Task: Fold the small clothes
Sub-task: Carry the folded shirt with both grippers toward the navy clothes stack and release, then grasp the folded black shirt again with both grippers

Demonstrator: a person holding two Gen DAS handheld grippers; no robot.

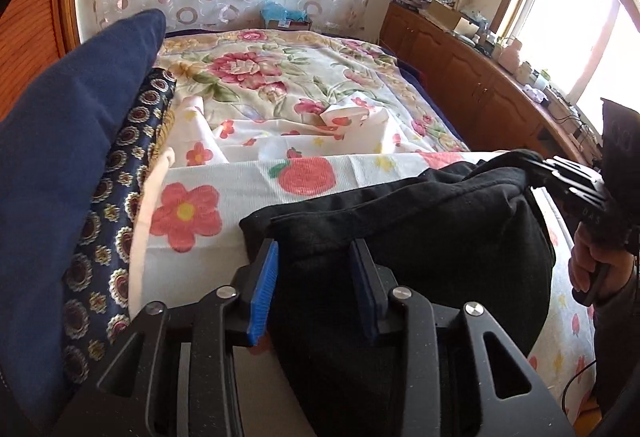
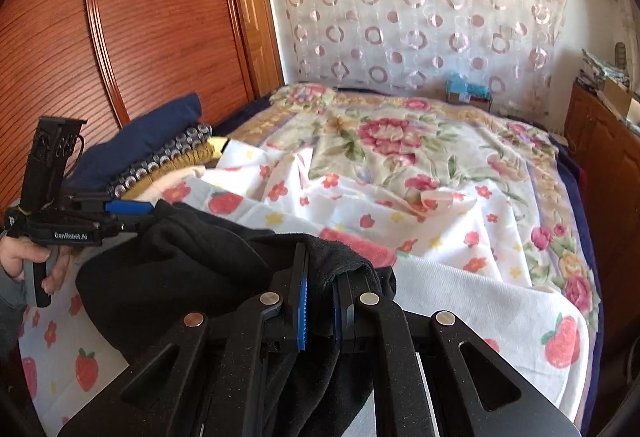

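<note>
The left tongs [image 1: 314, 265] are standing part open with the black garment [image 1: 420, 221] lying between their pads, seemingly ungripped, while the right tongs [image 2: 320, 285] are pinching its other edge tight. The garment is hanging between both over a fruit-print sheet [image 1: 248, 177] on the bed [image 1: 280, 77]. Just left of the left tongs, one stack of four folded clothes [image 1: 80, 157] is sitting.

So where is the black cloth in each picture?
Left wrist view: the black cloth fills the bottom middle and right, between the left gripper's open jaws.
Right wrist view: it lies bottom left to middle, pinched by the right gripper.
Shared landmark: the folded stack with the blue cloth on top, at the left in both views.
</note>
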